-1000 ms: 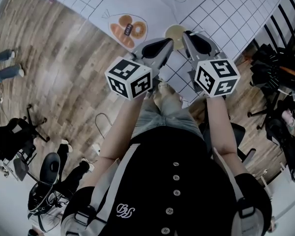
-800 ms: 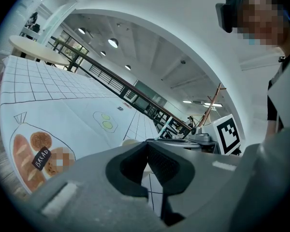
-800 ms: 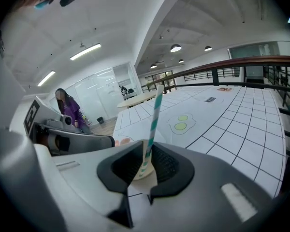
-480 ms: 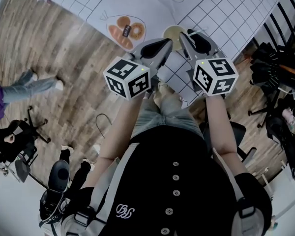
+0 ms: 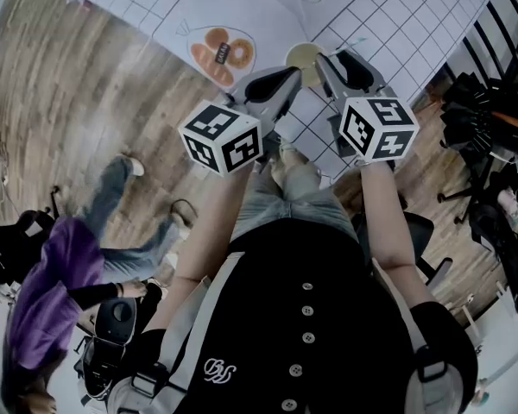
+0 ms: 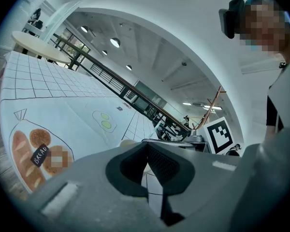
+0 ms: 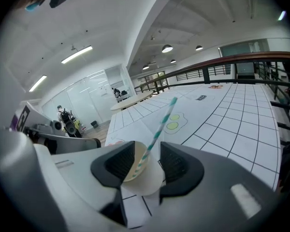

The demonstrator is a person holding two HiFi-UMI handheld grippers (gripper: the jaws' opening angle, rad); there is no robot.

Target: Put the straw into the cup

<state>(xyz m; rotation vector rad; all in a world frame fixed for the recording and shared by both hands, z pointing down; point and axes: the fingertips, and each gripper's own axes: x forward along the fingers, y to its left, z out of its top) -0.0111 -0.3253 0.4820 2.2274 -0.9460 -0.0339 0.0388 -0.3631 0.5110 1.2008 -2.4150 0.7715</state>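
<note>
One broad desk (image 5: 397, 24) fills the top of the head view, covered in a white sheet with a black grid and a printed picture of bread (image 5: 220, 50). A wooden floor (image 5: 86, 119) lies to its left, where a person in a purple top (image 5: 47, 300) bends low.

Both marker cubes sit just in front of the person holding the tools, the left one (image 5: 222, 136) and the right one (image 5: 378, 128) well apart from each other. Beyond them, the left hand-held gripper (image 5: 285, 78) and the right hand-held gripper (image 5: 337, 61) reach over the near edge of the desk. A paper cup (image 5: 303, 55) shows between their tips, just beside the right one.

Seen from the left gripper view, the left hand-held gripper (image 6: 148, 146) has its jaws together at the tips with nothing between them, and only the grid sheet shows below.

Seen from the right gripper view, the right hand-held gripper (image 7: 147, 161) has just been opening. Its jaws now stand apart, one on each side of the paper cup (image 7: 145, 175), and the pads do not press on it. The cup rests on the desk (image 7: 232, 115).

A teal-and-white striped straw (image 7: 162, 124) stands inside the cup. It leans up and to the right past the rim, clear of both pads.
</note>
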